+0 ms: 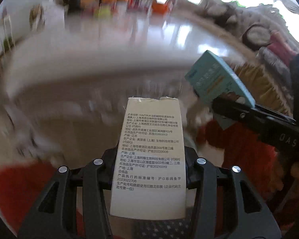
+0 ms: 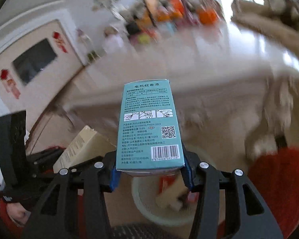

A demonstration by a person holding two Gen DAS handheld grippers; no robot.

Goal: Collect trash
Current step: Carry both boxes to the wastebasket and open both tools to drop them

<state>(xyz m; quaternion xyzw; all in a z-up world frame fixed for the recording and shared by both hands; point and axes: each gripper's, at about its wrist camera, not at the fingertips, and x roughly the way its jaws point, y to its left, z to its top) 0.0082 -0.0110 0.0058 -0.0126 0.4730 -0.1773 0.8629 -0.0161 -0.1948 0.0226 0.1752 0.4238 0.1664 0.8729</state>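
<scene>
My left gripper (image 1: pixel 149 159) is shut on a cream carton (image 1: pixel 149 155) with black Chinese print and a torn top; it stands upright between the fingers. My right gripper (image 2: pixel 149 165) is shut on a teal mosquito-liquid box (image 2: pixel 149 125) with a barcode and QR code. In the left wrist view the teal box (image 1: pixel 219 79) and right gripper (image 1: pixel 255 117) show at right. In the right wrist view the cream carton (image 2: pixel 83 147) shows at lower left. A white trash bin (image 2: pixel 141 201) holding scraps sits below the right gripper.
A white table (image 2: pixel 189 59) lies ahead, blurred by motion. A beige sofa with a blanket (image 2: pixel 269 29) is at right. Colourful toys (image 2: pixel 169 14) sit across the room. Red clothing (image 2: pixel 279 189) fills the lower right. A wall panel with a dark screen (image 2: pixel 33 59) is at left.
</scene>
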